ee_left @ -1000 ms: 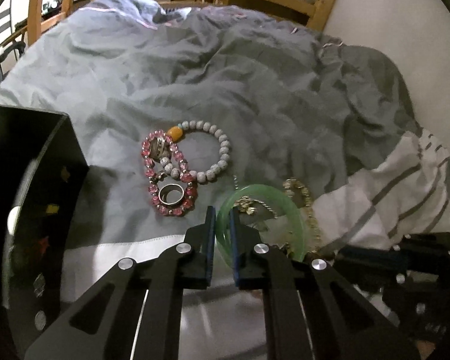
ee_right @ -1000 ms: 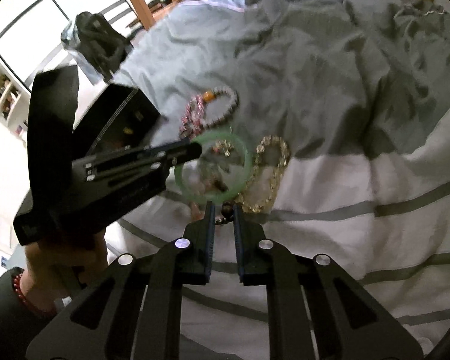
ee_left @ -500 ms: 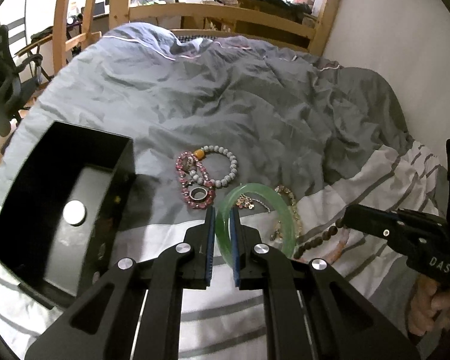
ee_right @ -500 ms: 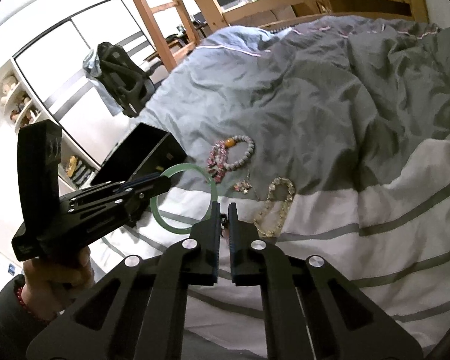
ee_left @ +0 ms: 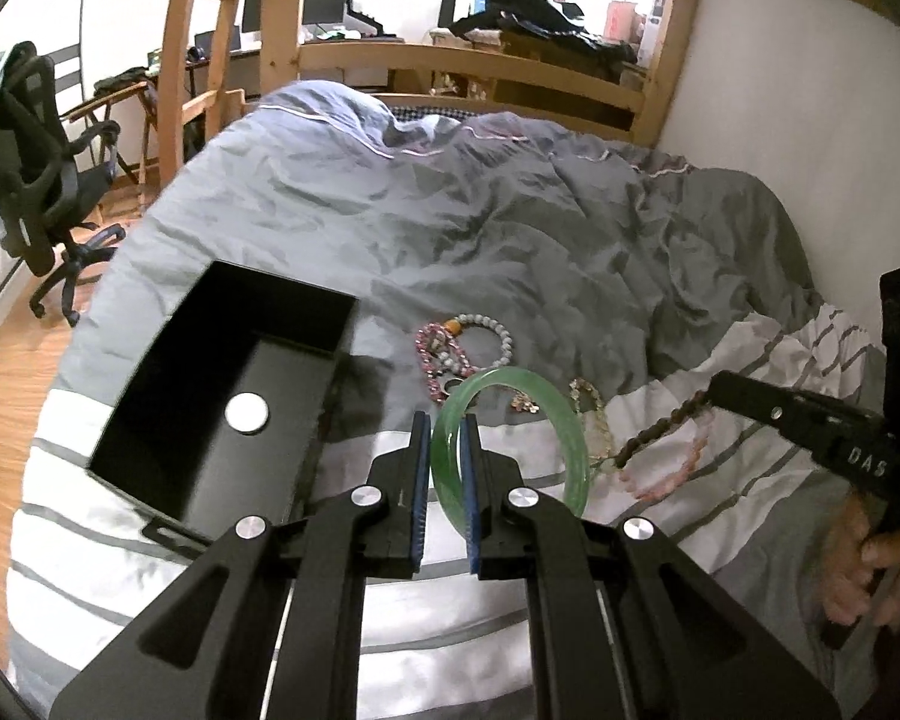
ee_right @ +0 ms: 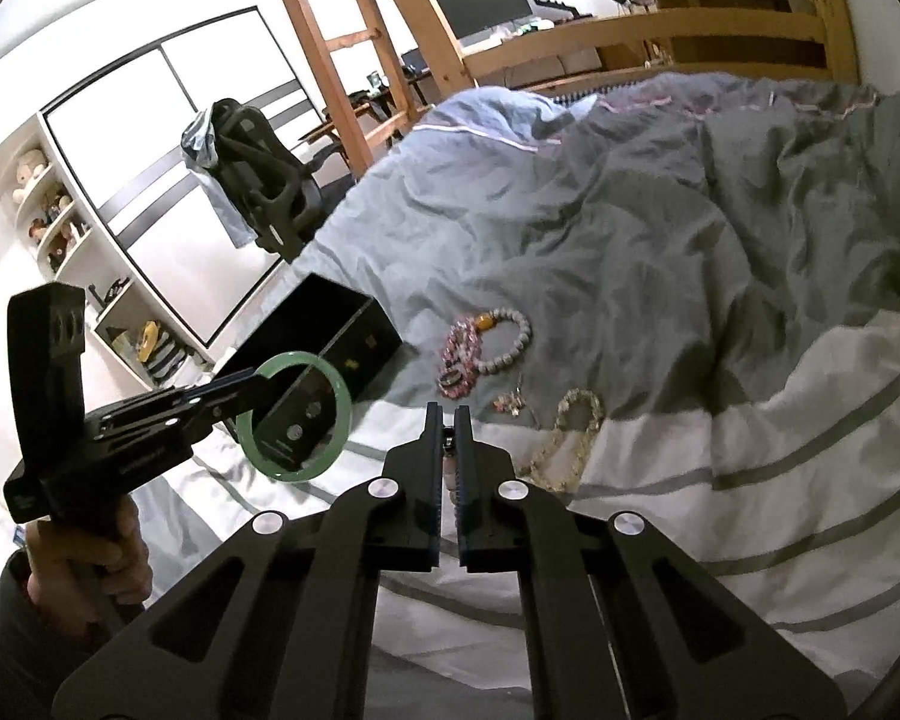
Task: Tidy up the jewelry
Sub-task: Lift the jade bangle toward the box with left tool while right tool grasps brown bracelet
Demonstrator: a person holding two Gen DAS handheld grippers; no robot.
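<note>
My left gripper (ee_left: 446, 420) is shut on a green jade bangle (ee_left: 561, 414) and holds it in the air; it also shows in the right wrist view (ee_right: 339, 393). My right gripper (ee_right: 448, 414) is shut on a strand of dark and pink beads (ee_left: 654, 438) that hangs from it. The open black jewelry box (ee_left: 168, 384) stands on the bed to the left. A pink bead bracelet (ee_left: 432, 360), a white bead bracelet (ee_left: 498, 336), a gold chain bracelet (ee_right: 570, 432) and a small charm piece (ee_right: 507, 402) lie on the duvet.
The grey duvet (ee_left: 510, 228) covers the bed, with a white striped sheet (ee_right: 780, 432) in front. A wooden bed frame (ee_left: 480, 66) runs behind. An office chair (ee_left: 36, 180) stands on the floor at the left. A wall lies at the right.
Both grippers have lifted away from the bed. The bangle has risen with the left gripper and moved left toward the box. The bead strand has come up with the right gripper.
</note>
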